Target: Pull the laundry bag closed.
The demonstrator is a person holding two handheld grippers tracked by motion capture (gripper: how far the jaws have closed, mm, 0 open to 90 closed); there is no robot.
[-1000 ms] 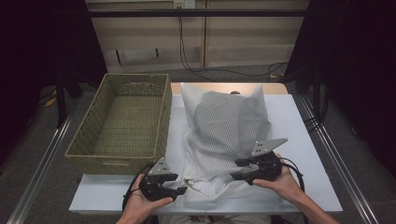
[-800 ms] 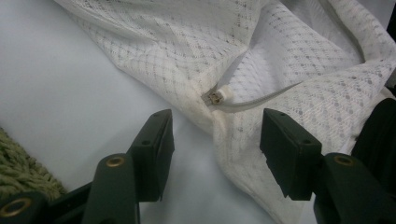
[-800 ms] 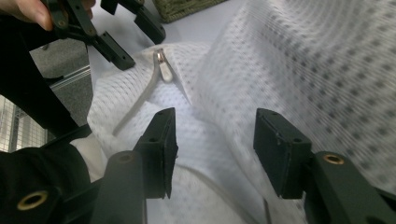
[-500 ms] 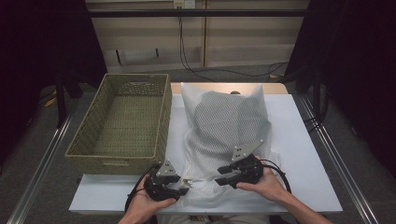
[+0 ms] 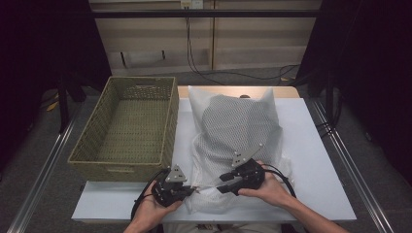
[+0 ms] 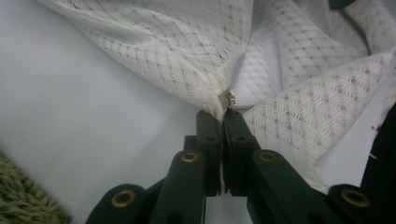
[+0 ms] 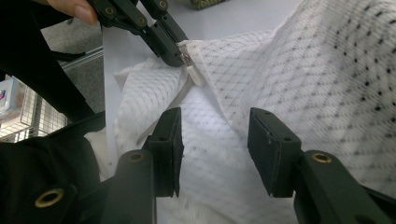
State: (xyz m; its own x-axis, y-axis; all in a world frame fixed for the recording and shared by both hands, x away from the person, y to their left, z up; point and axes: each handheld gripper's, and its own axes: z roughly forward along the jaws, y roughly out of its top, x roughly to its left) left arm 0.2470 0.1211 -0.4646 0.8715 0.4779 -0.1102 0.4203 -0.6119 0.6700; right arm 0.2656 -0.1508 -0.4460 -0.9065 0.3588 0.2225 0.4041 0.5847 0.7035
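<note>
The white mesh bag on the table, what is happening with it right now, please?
A person works on the white mesh laundry bag with a claw in each hand. The left claw is shut on the bag's zipper pull at the near edge. The right claw is open, its jaws standing over the mesh close by, gripping nothing. The bag lies on the white table, beside a woven basket.

1. White mesh laundry bag lies on the white table, just right of the woven basket.
2. Left gripper at the bag's near-left edge.
3. Right gripper over the bag's near end, close beside the left one.
</note>
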